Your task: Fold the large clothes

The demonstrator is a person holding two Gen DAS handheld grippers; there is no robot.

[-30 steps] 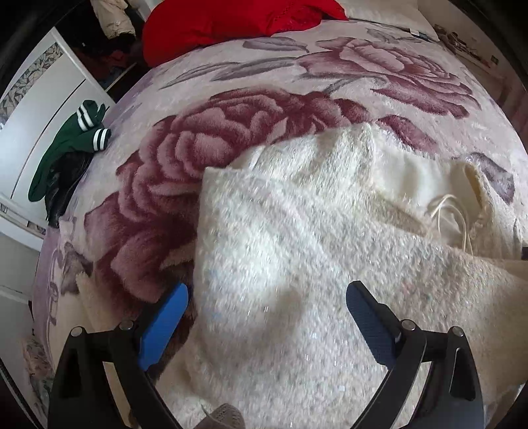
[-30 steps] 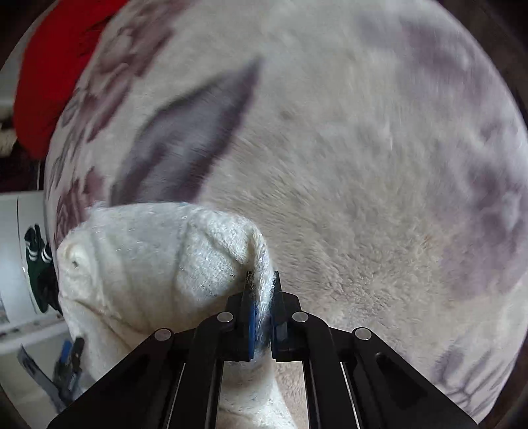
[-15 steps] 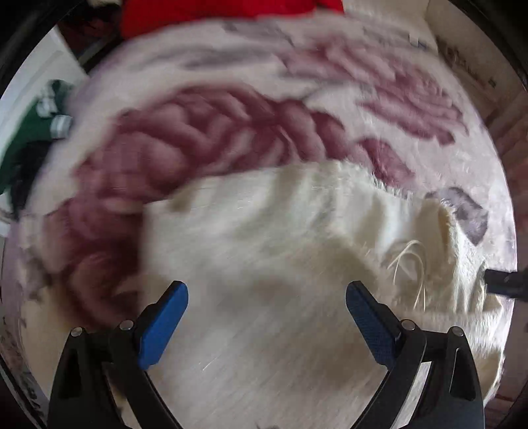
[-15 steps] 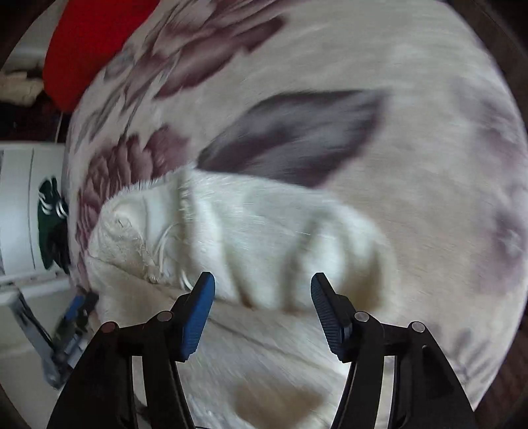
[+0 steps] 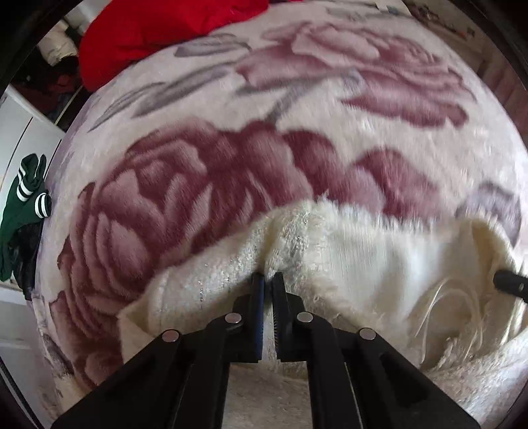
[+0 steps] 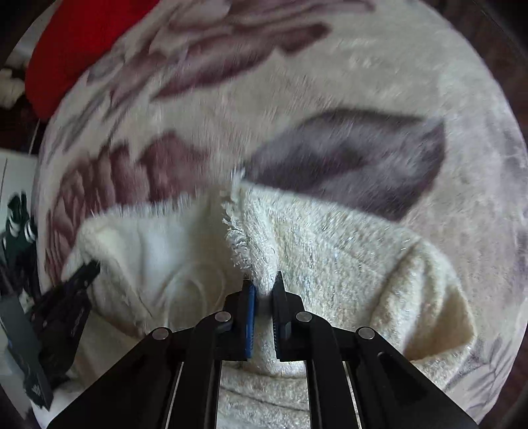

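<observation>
A fold of the fluffy cream-white knitted garment (image 5: 346, 260) is pinched between the closed jaws of the left gripper (image 5: 268, 280). Another ridge of it (image 6: 330, 250) is clamped by the right gripper (image 6: 264, 290). The garment is spread on the plush rose-patterned blanket (image 5: 231, 171). A red cloth (image 5: 158, 29) is seen at 11 o'clock, a green striped garment (image 5: 23, 211) at 9 o'clock.
</observation>
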